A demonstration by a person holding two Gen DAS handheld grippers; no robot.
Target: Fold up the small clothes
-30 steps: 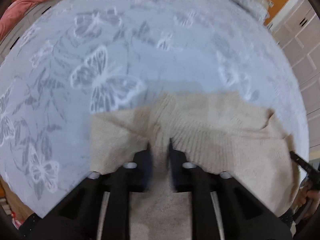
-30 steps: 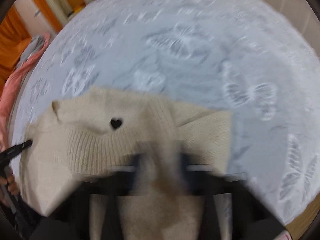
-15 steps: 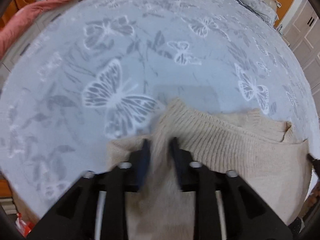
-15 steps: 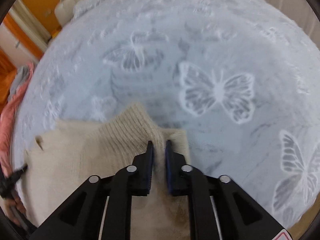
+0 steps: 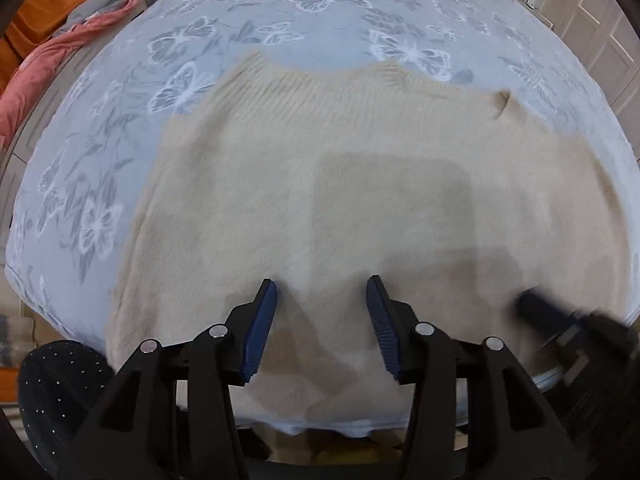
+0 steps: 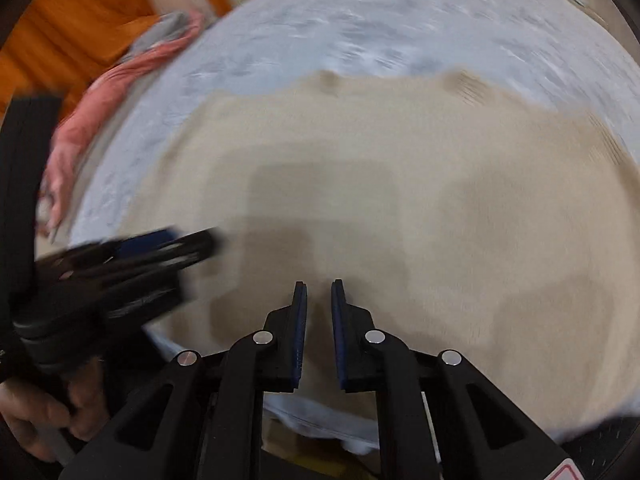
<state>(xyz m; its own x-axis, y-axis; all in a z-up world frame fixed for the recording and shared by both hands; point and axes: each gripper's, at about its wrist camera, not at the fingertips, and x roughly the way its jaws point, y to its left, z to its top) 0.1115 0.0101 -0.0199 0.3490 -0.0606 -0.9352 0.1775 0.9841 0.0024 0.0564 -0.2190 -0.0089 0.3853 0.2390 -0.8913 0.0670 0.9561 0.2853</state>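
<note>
Sweater [image 5: 360,184] lies flat for folding; we hover our left gripper [image 5: 322,320], jaws opening and empty, at 6 o'clock, while our right gripper [image 6: 319,322] is closing on nothing.

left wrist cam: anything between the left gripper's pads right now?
No pinched fabric. The left gripper is opening over the beige sweater; between its blue pads the left wrist view shows only flat knit lying on the butterfly bedspread.

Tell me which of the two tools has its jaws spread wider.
The left tool: its blue pads stand well apart and are opening over the beige sweater. The right tool shows only a narrow slot, closing, with nothing between.
</note>
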